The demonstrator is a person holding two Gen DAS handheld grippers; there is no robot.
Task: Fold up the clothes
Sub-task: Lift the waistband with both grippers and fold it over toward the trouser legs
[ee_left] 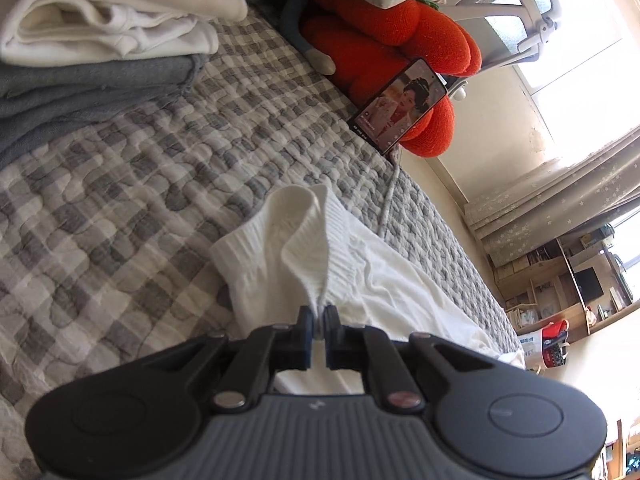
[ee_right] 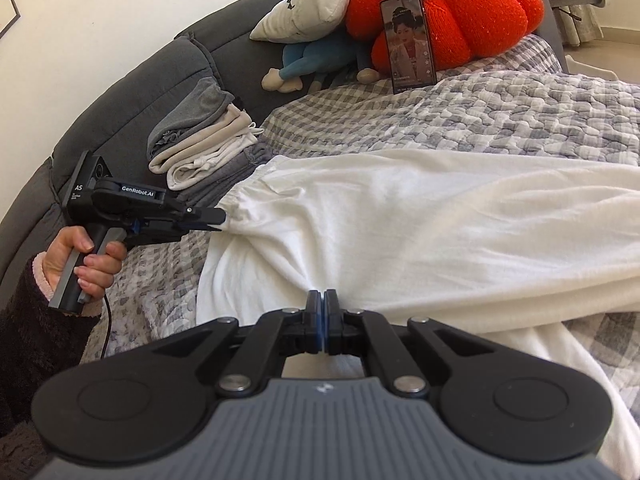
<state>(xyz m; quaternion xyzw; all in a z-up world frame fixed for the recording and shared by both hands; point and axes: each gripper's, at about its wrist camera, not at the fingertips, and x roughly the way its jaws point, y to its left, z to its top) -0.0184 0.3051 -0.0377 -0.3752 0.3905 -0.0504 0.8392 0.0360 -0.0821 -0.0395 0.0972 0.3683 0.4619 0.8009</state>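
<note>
In the left wrist view, the left gripper (ee_left: pixel 319 322) is seen with its jaws pressed together on a thin pinch of the ribbed, gathered edge of the white garment (ee_left: pixel 316 256), which is drawn up into a small peak above the checked quilt (ee_left: pixel 140 184) of the bed; the edge is probably lifted in this way so that it can be carried over and laid as a fold. A stack of folded clothes (ee_left: pixel 100 44) is seen at the upper left, apparently kept apart as the finished pile, and a phone (ee_left: pixel 396 106) with a lit screen is propped against an orange plush cushion (ee_left: pixel 400 40). In the right wrist view, the right gripper (ee_right: pixel 322 304) is seen with its jaws pressed together at the near edge of the white garment (ee_right: pixel 400 220); whether cloth is actually caught between them cannot be told, though the wrinkles running toward that point suggest an anchoring hold. The garment is spread across the quilt (ee_right: pixel 520 112), and at its far left corner the gathered hem is pinched by the left gripper (ee_right: pixel 218 218), whose handle is held in a hand (ee_right: pixel 86 262) with a dark fleecy sleeve. With both ends held, the cloth can be kept taut and controlled. The folded stack (ee_right: pixel 200 148) is seen against the dark grey headboard (ee_right: pixel 120 92).
</note>
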